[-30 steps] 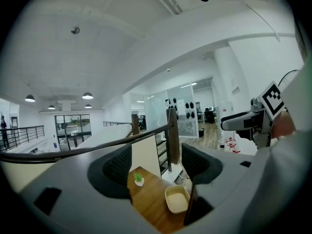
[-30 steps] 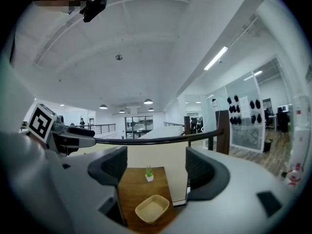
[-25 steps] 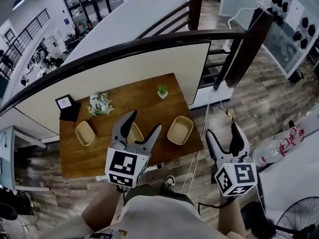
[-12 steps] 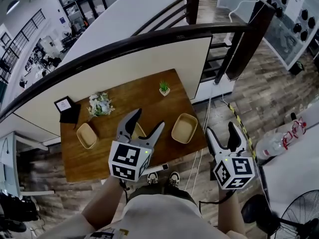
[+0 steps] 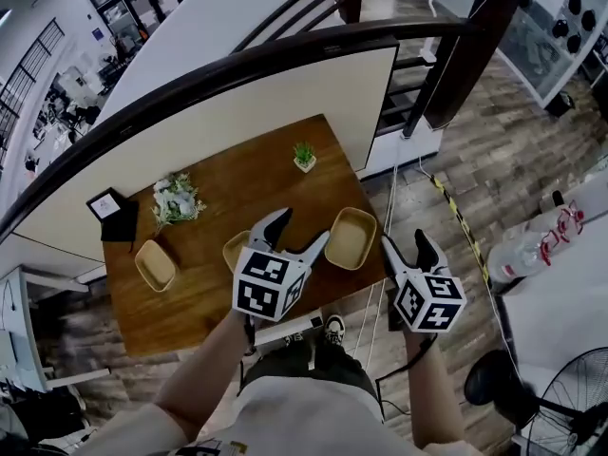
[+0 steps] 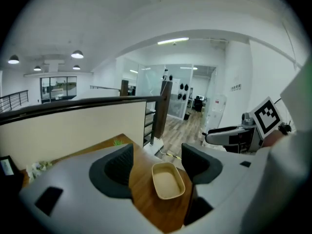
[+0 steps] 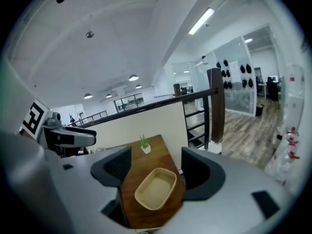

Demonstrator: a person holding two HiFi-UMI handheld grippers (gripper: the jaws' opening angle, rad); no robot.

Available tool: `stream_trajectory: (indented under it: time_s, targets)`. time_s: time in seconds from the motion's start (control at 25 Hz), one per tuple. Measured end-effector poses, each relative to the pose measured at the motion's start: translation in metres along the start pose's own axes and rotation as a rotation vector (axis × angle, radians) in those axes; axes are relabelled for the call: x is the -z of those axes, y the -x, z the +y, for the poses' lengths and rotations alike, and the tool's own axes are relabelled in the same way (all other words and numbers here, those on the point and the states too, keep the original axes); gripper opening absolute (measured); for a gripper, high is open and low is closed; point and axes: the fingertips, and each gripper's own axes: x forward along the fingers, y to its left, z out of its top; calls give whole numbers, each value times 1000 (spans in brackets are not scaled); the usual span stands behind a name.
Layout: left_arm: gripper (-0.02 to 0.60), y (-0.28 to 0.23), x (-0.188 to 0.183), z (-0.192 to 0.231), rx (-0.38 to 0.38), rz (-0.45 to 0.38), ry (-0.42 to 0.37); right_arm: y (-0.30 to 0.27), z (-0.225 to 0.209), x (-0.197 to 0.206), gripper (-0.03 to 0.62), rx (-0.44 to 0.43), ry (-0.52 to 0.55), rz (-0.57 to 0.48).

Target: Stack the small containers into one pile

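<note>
Small beige rounded containers (image 7: 156, 188) lie unstacked ahead of the left gripper (image 5: 302, 228), jaws wide and empty, and the right gripper (image 5: 404, 240), jaws just narrowing on nothing: left container (image 5: 155, 264), middle container (image 5: 233, 248), right container (image 5: 351, 238), all apart on the brown wooden table (image 5: 190, 297). Stacking appears not yet begun.

3 containers are seen on the table (image 5: 190, 302), unstacked and apart: left container (image 5: 155, 264), middle container (image 5: 236, 248) partly hidden behind the left gripper (image 5: 300, 230), right container (image 5: 351, 238) near the edge. Jaws of the left gripper are held apart. The right gripper (image 5: 406, 243) is held just off the table's edge; its jaws are apart, have just been closing, nothing between.
</note>
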Motion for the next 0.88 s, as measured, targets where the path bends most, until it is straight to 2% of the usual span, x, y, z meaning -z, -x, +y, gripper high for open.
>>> stream_trajectory:
  time_s: [0.4,0.88]
  targets:
    - [304,-98,107,12,73,239,31,-75,-23,103,306,11,-94,191]
    - [239,-158,194,21,125,407,132,-130,-33,187,265,3,-159,339]
